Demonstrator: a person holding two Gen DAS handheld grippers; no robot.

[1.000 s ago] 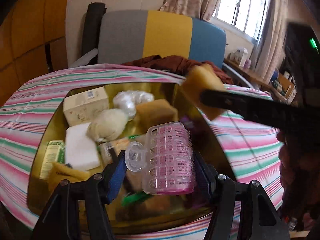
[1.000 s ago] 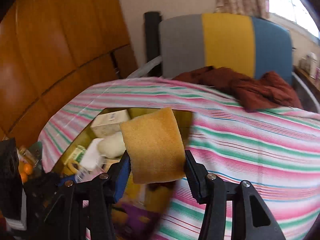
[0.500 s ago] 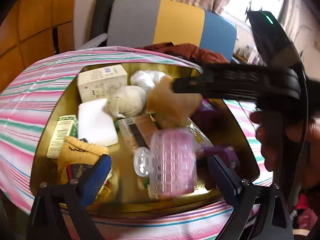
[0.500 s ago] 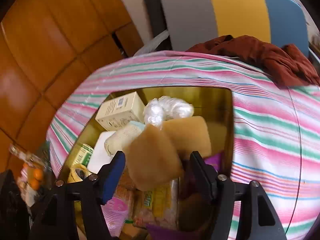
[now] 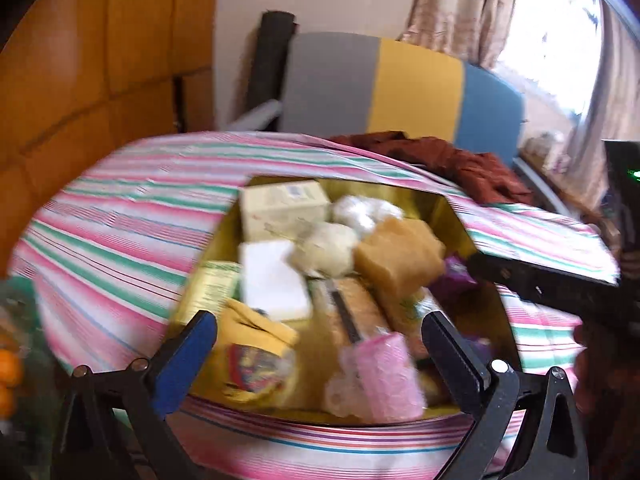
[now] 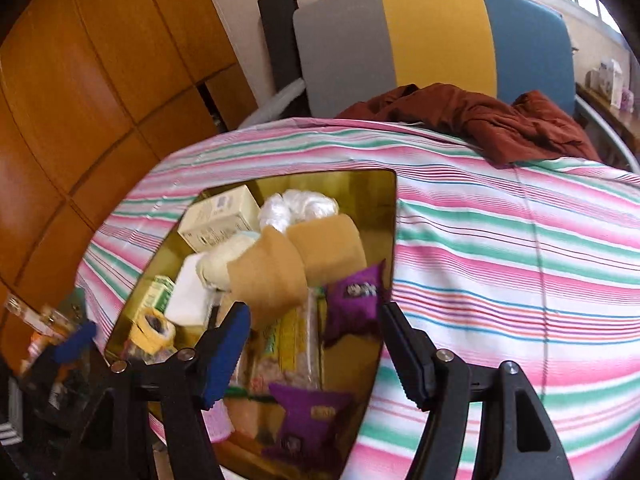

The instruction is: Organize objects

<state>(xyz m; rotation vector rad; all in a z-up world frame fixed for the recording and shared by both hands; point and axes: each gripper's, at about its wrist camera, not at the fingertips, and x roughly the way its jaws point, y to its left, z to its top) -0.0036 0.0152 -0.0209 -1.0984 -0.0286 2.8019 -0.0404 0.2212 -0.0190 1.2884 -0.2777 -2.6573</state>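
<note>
Both my claws have let go since a second ago: the pink hair roller [image 5: 384,380] now lies in the near part of the gold tray [image 5: 460,216], and the tan sponge [image 6: 268,276] rests on the pile beside a second tan sponge [image 6: 328,246]. My left claw [image 5: 320,340] has just been opening and its jaws stand wide apart above the roller, with nothing pressed between them. My right claw [image 6: 314,330] has opened too, and its jaws are apart, not touching the sponge. Also in the tray are a cream box [image 5: 284,208], a white block [image 5: 272,276] and a purple packet [image 6: 356,300]. Under the tray is a striped cloth [image 6: 500,260].
</note>
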